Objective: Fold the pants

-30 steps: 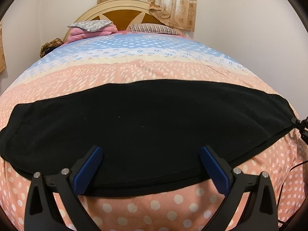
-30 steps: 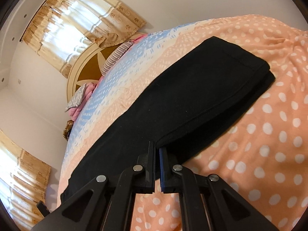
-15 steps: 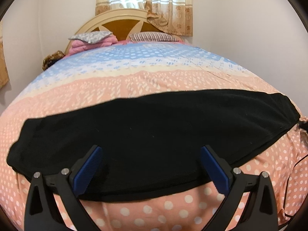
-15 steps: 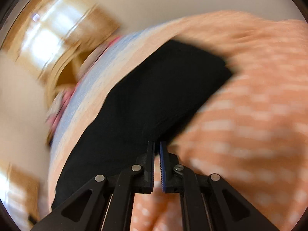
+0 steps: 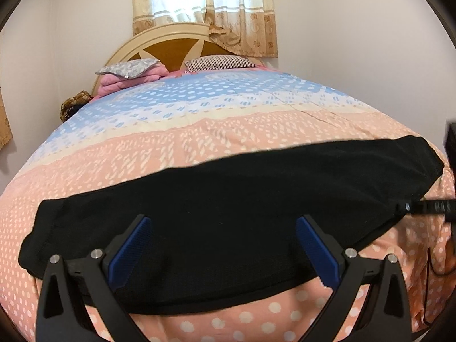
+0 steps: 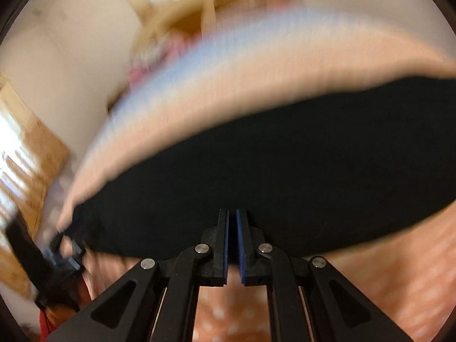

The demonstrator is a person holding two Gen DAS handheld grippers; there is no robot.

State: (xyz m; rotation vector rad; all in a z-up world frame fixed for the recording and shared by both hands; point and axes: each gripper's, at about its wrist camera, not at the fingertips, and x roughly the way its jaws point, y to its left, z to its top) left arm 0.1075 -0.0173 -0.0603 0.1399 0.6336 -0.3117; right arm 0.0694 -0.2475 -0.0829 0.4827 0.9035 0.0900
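Black pants [image 5: 228, 222] lie flat in long band across near part of bed [image 5: 199, 131], on pink dotted bedspread, one end near left edge, other end at right. Left gripper [image 5: 225, 253] hovers over near edge of pants, jaws spread wide, nothing between blue pads [image 5: 129, 252]. Right gripper [image 6: 232, 236] almost closed, thin gap between fingers, over near edge of pants; grip on cloth unclear, view blurred. Pillows [image 5: 219, 62] and headboard [image 5: 171, 45] at far end, curtain [image 5: 205, 11] behind.
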